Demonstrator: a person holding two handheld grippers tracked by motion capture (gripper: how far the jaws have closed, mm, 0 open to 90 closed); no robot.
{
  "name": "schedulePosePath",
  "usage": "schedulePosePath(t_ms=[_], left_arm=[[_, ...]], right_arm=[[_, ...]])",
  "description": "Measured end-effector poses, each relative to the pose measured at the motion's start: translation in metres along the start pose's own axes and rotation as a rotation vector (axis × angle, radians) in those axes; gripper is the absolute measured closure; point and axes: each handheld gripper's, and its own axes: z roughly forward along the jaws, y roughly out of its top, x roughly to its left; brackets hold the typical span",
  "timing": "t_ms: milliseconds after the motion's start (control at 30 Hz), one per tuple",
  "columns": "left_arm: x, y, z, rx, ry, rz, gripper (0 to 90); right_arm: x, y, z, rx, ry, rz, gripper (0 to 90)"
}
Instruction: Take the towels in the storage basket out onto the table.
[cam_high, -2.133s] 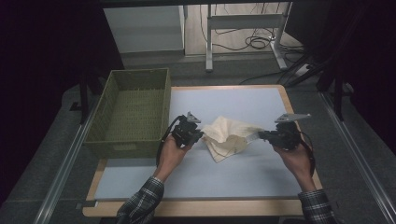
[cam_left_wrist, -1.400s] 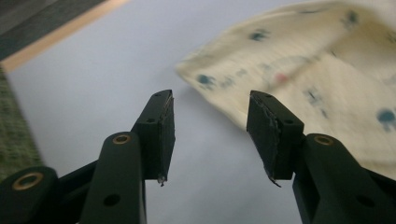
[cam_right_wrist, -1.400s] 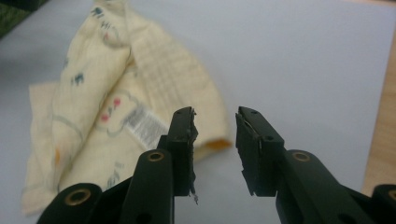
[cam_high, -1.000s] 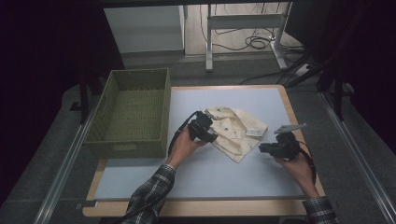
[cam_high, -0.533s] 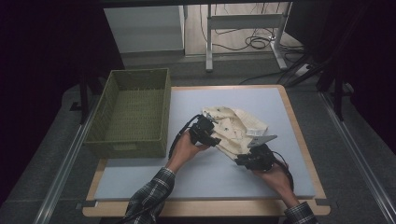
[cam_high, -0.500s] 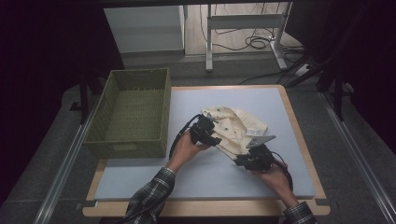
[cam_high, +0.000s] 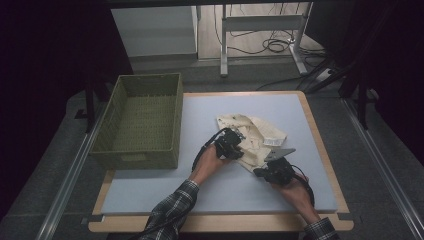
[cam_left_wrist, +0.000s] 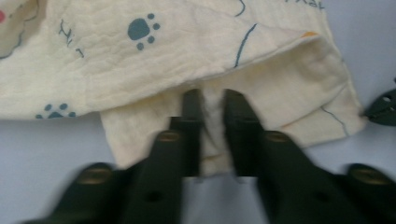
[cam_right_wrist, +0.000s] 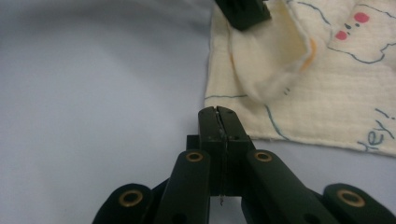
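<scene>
High view: cream cloth (cam_high: 252, 137) lying crumpled on the pale blue mat (cam_high: 225, 185) of the bench (cam_high: 220, 224), right of centre, well apart from the green woven basket (cam_high: 141, 120) at the left. Left gripper (cam_high: 231, 145) at the cloth's left edge, touching it, held in a hand with a plaid sleeve (cam_high: 170, 212). Right gripper (cam_high: 272, 167) just at the cloth's near right corner, grey plate on top, cable trailing back over the hand.

Left gripper view: jaws a little apart, with a raised fold of the cloth (cam_left_wrist: 210, 70) pinched up between the fingertips (cam_left_wrist: 192, 105); folded layers spread beyond, printed with blue paw marks and blue lettering. Bare mat on both lower sides. A dark bit of the other gripper at the far right edge, just beside the cloth's corner.

Right gripper view: right gripper (cam_right_wrist: 218, 114) with jaws pressed fully together, nothing between them, tips resting low over the mat just short of the cloth's hem. Cloth (cam_right_wrist: 327, 88) ahead and to the right, with blue outlines, pink dots and an orange mark; one flap curled up. Left gripper (cam_right_wrist: 243, 11) at the top, on that curled flap.
</scene>
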Motion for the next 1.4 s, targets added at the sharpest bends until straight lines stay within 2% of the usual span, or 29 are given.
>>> schedulePosePath(t_ms=[33,133,233,300,367,467,500,633,733,800,833,867,933,1033,1167,1400], left_arm=[[0.0,0.0,0.0,0.0,0.007,0.003,86.7],[0.001,0.0,-0.006,-0.029,0.02,-0.006,88.5],[0.007,-0.001,-0.017,-0.098,-0.003,-0.072,87.8],[0.012,-0.003,-0.022,-0.123,-0.003,-0.111,87.5],[0.017,-0.006,-0.024,-0.119,-0.02,-0.122,87.0],[0.019,-0.01,-0.021,-0.106,-0.026,-0.136,87.0],[0.019,-0.01,-0.02,-0.108,-0.029,-0.141,86.9],[0.019,-0.011,-0.015,-0.098,-0.038,-0.149,86.4],[0.02,-0.012,-0.014,-0.095,-0.037,-0.15,85.6],[0.02,-0.012,-0.014,-0.096,-0.035,-0.149,84.9],[0.02,-0.012,-0.014,-0.097,-0.029,-0.149,84.7],[0.02,-0.012,-0.014,-0.102,-0.026,-0.149,84.6],[0.021,-0.012,-0.016,-0.111,-0.012,-0.15,84.6],[0.024,-0.013,-0.02,-0.126,0.019,-0.156,85.7],[0.029,-0.017,-0.025,-0.135,0.05,-0.184,86.5],[0.038,-0.027,-0.03,-0.114,0.086,-0.219,86.3]], right_arm=[[0.0,0.0,0.0,0.0,-0.002,0.001,89.9],[0.0,0.0,-0.001,0.004,-0.02,-0.002,89.9],[-0.003,-0.001,-0.004,0.008,-0.039,-0.002,90.0],[-0.005,-0.002,-0.006,0.009,-0.05,0.01,90.0],[-0.007,-0.003,-0.01,-0.018,-0.035,0.039,89.9],[-0.005,0.001,-0.012,-0.052,-0.014,0.039,89.4],[-0.003,0.005,-0.01,-0.061,-0.005,0.036,84.8],[0.003,0.017,0.004,-0.049,0.004,0.011,73.6],[0.008,0.024,0.017,-0.032,0.013,-0.003,70.5],[0.013,0.026,0.025,0.0,-0.02,-0.037,73.0],[0.014,0.026,0.026,-0.006,-0.043,-0.057,81.7],[0.016,0.026,0.026,-0.003,-0.079,-0.081,85.9],[0.014,0.026,0.025,-0.001,-0.066,-0.058,87.9],[0.013,0.024,0.021,0.01,-0.057,-0.051,88.3],[0.011,0.016,0.011,0.015,-0.061,-0.042,88.5],[-0.005,-0.006,-0.015,0.023,-0.108,0.001,88.5]])
